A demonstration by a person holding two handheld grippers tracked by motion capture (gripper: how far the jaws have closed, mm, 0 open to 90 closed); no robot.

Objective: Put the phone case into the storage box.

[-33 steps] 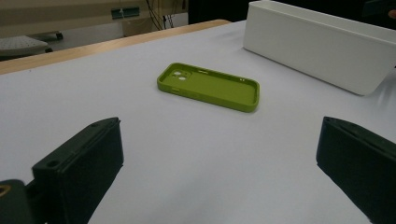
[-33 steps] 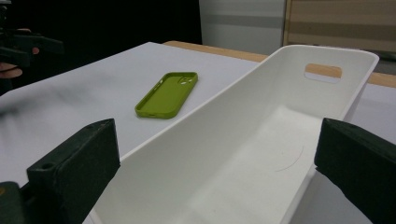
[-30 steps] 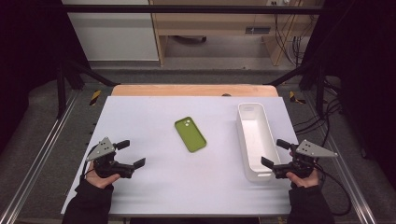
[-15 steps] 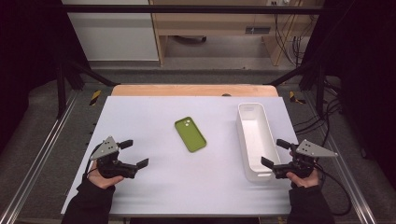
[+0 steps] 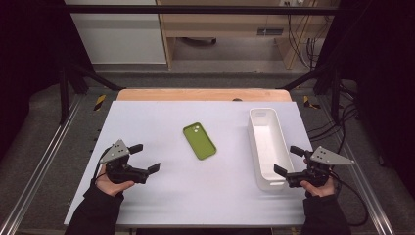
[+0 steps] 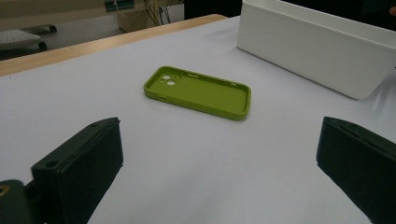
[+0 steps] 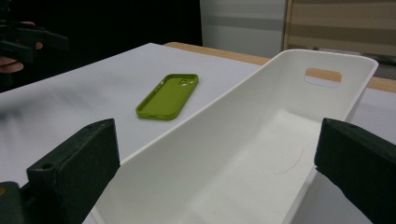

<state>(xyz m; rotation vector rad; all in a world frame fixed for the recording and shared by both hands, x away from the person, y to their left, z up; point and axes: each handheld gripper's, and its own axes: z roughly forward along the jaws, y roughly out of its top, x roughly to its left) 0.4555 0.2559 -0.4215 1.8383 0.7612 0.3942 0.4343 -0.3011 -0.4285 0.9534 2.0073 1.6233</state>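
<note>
Green phone case [image 5: 199,140] lies flat, hollow side up, left of the white bin [image 5: 267,147], its long axis slanting, camera holes at the far-left end. The bin holds nothing. Left gripper [image 5: 145,157] faces the case, jaws wide, empty. Right gripper [image 5: 289,160] gapes empty at the bin's near end.
</note>
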